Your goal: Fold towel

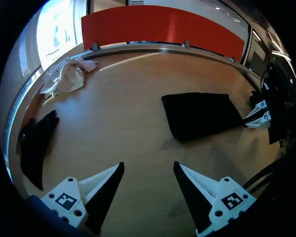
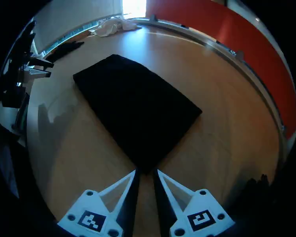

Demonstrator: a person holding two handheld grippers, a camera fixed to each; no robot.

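A black towel (image 1: 199,114), folded into a flat rectangle, lies on the wooden table (image 1: 124,118) right of centre. In the right gripper view this towel (image 2: 136,106) stretches away from my right gripper (image 2: 146,173), whose fingers are closed to a narrow gap on its near corner. That right gripper (image 1: 246,120) appears in the left gripper view at the towel's right corner. My left gripper (image 1: 148,168) hovers open over bare wood, well short of the towel, with nothing between its fingers. It appears far off in the right gripper view as the left gripper (image 2: 49,68).
A crumpled white cloth (image 1: 67,75) lies at the table's far left. Another black cloth (image 1: 37,142) hangs over the left edge. A red panel (image 1: 160,25) stands behind the table's raised metal rim (image 1: 160,49). Dark equipment (image 1: 280,98) sits at the right.
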